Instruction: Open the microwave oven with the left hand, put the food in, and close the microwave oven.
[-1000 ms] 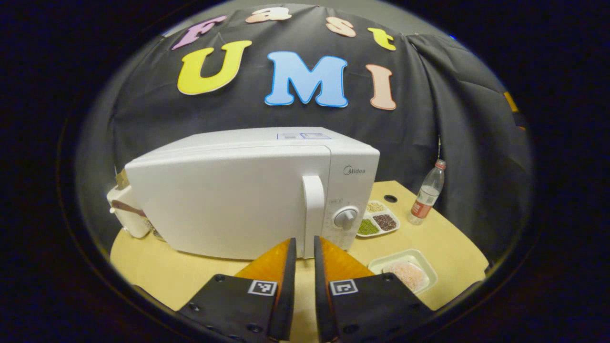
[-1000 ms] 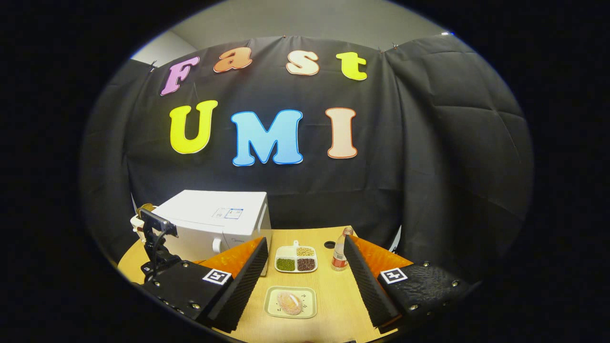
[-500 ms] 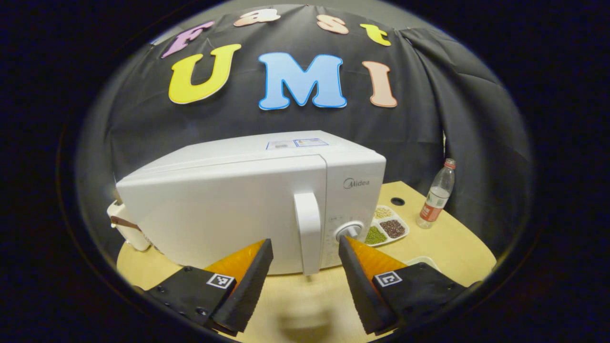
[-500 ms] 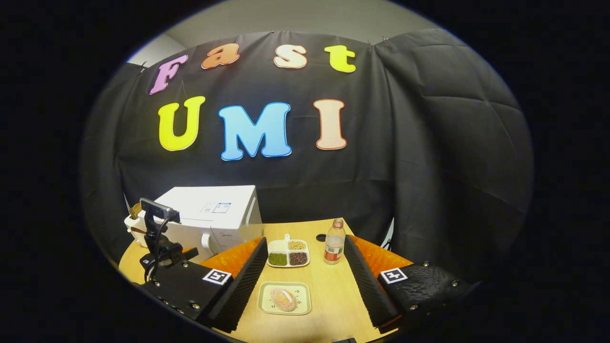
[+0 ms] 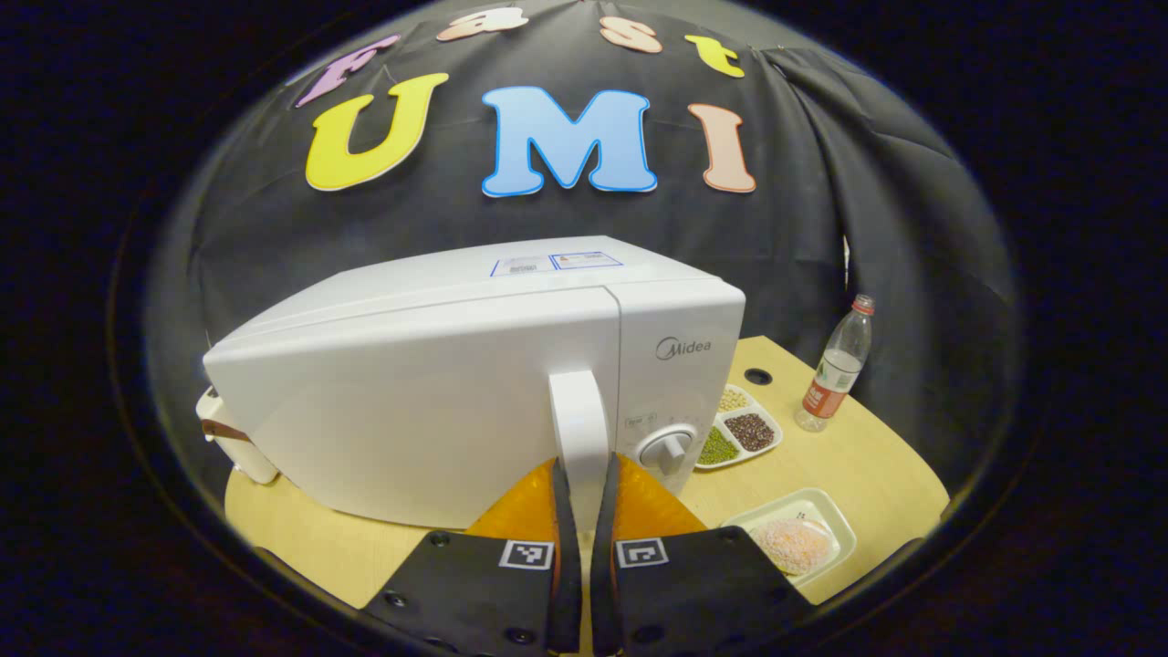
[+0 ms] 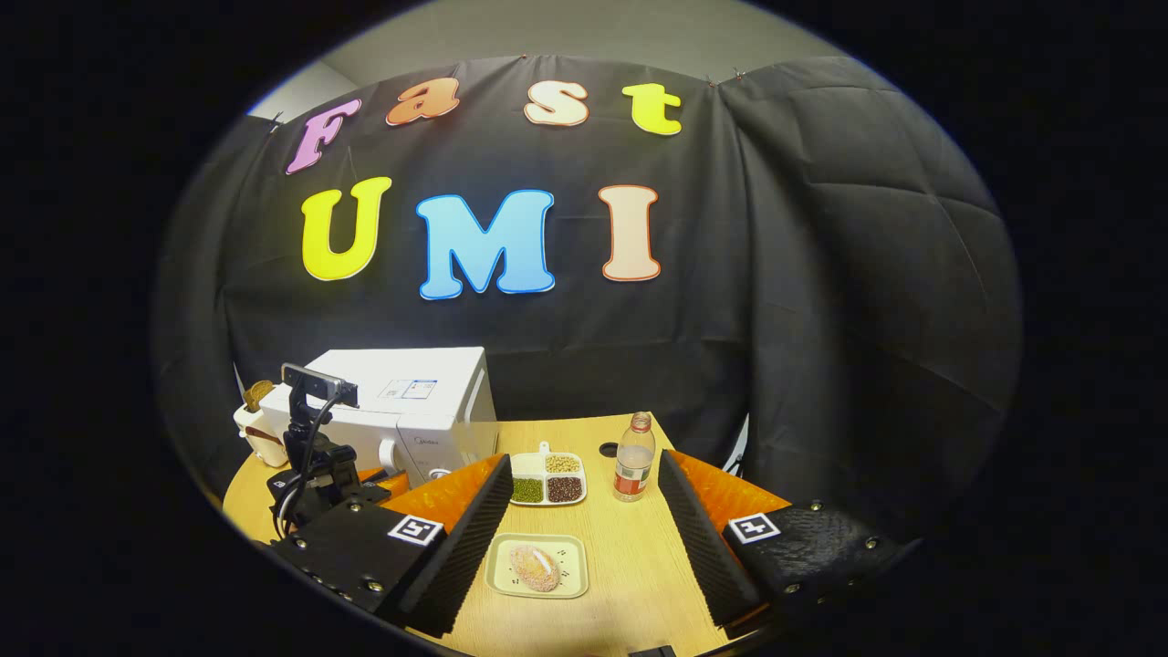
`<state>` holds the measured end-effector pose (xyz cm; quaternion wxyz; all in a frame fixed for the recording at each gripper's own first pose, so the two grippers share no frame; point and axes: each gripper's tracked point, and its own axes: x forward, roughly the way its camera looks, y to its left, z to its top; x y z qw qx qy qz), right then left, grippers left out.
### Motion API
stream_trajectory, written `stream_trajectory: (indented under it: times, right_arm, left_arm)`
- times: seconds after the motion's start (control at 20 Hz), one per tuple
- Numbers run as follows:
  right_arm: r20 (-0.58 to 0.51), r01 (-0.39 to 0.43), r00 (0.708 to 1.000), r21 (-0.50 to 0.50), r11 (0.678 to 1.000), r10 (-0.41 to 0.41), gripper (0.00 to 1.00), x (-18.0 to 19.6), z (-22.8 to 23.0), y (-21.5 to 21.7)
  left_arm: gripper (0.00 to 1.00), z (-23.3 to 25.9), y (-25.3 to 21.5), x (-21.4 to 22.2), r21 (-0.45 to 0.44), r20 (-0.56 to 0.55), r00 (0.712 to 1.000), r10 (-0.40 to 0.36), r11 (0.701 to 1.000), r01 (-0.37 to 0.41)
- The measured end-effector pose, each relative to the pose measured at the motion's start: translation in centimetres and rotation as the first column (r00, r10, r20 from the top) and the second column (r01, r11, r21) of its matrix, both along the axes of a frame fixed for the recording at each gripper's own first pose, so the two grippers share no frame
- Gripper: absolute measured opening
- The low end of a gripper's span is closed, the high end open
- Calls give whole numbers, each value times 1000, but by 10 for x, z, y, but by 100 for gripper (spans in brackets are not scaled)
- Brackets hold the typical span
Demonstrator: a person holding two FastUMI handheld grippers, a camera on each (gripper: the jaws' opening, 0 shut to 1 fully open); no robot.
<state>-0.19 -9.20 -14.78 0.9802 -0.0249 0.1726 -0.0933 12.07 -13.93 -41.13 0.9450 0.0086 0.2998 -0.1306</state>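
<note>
Jaws apart over wooden table [image 6: 630, 566], black-draped booth

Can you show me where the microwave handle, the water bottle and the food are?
microwave handle [image 5: 577, 415]: left gripper view, on its middle.
water bottle [image 5: 832, 374]: left gripper view, on its body.
food [image 6: 535, 567]: right gripper view, on its top.
</note>
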Motion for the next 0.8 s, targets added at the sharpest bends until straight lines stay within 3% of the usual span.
stream_trajectory:
  times: [0.05,0.45,0.8]
  right_arm:
    - [0,-4,1000,3,1000,4,98,1,1,1]
    - [3,-82,997,24,996,82,98,9,-5,38]
    - [-40,-174,984,19,985,175,98,3,-23,85]
  left_arm:
    - [7,-2,0,0,-5,-6,1000,-7,1000,7]
    - [7,20,37,-111,-12,-12,991,-135,991,134]
    - [7,30,107,-200,-45,-86,932,-352,936,350]
